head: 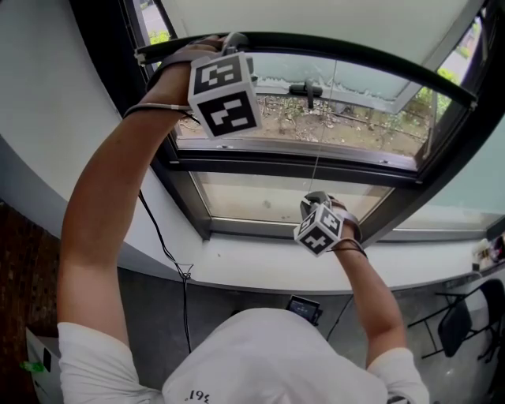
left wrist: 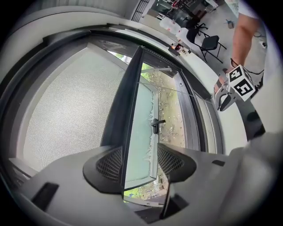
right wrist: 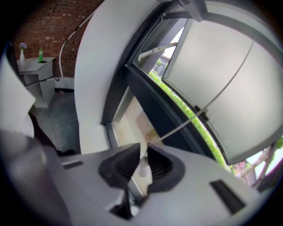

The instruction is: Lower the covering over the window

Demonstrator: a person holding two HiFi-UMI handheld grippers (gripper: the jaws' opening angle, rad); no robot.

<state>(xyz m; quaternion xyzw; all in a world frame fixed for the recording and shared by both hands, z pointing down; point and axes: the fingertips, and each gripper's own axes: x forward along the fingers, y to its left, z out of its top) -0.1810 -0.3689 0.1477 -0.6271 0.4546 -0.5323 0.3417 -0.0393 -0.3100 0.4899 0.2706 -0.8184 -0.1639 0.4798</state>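
A pale roller blind [head: 316, 16] hangs over the top of the window, ending in a dark bottom bar [head: 355, 55]. My left gripper [head: 230, 39] is at the bar's left end. In the left gripper view the bar [left wrist: 124, 110] runs between the jaws of my left gripper [left wrist: 139, 152]. It lies against one pad, and daylight shows between it and the other. Lower down, my right gripper [head: 316, 197] is shut on the white pull [right wrist: 143, 170] of the thin cord [head: 316, 170]. The cord [right wrist: 185, 121] runs taut up to the bar.
Behind the blind an outward-opened sash with a black handle [head: 308, 91] shows ground outside. A white sill [head: 260, 264] runs below the frame. A black cable [head: 170, 252] hangs at the left and a black chair [head: 461, 316] stands at the right.
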